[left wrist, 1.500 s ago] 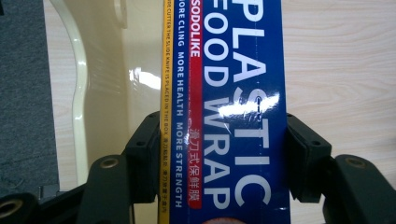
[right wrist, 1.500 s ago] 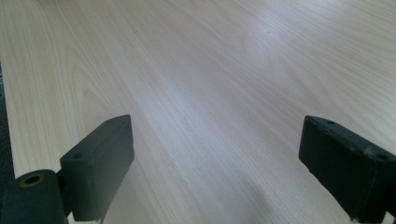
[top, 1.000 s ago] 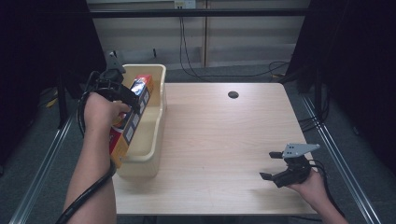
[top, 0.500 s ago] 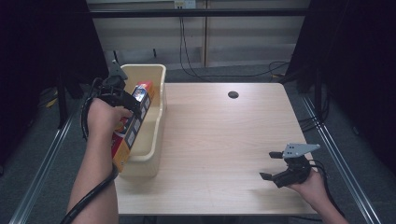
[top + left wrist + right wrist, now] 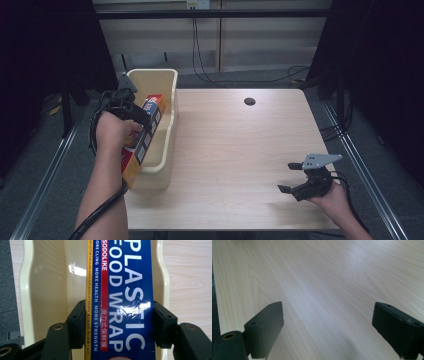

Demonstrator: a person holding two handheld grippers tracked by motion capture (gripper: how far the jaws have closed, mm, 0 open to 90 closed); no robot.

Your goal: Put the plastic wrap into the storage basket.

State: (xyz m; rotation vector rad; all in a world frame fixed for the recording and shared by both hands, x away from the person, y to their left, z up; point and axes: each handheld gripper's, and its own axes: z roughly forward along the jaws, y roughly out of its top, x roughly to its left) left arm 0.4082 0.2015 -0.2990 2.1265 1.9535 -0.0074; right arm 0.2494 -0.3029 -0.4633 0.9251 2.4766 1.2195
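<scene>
One plastic wrap box (image 5: 120,297), one cream bin (image 5: 167,85), two grippers

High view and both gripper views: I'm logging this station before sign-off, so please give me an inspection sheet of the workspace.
Surface: pale wooden table, with a small dark round hole near its far edge.
Job's things: long blue plastic food wrap box, tilted, over the cream plastic bin at the table's left edge.
Clutter: nothing seen.
Grippers: left hand-held gripper shut on the box; right hand-held gripper open, near the front right corner, holding nothing.
Cables: black cable along the left forearm; more cables on the floor behind.
Surroundings: dark curtains on both sides.
</scene>
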